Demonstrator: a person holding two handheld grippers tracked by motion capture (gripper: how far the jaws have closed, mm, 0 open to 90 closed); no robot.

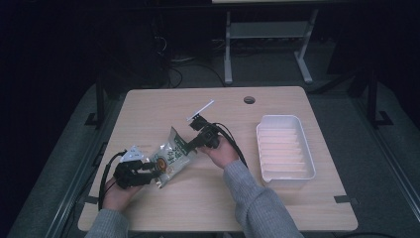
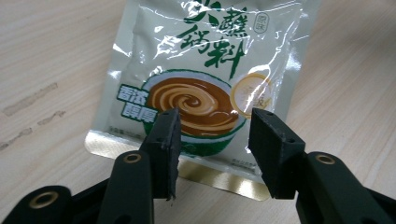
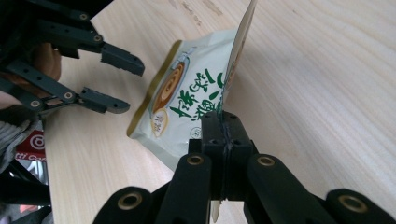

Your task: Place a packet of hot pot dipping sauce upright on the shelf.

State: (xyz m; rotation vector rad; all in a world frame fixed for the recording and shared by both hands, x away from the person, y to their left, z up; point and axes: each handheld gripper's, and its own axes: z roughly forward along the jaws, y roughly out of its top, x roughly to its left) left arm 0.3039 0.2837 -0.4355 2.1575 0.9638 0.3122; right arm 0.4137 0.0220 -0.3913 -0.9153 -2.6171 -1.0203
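We are lifting the sauce packet off the wooden table by its top edge with the right gripper clamped on it; our left gripper is standing apart, holding nothing. We should raise slowly, keeping the glossy white-and-green pouch from swinging.

We've got a flat, glossy sauce sachet near the middle of the wooden table, pale silvery-white with bold green characters. On its front we see a bowl printed with a brown swirl, and a gold band runs along its bottom seal. One end is lifted off the wood and its top edge stands folded upright. The gold-sealed end sits low by the tabletop, and the pouch looks sealed and unopened.
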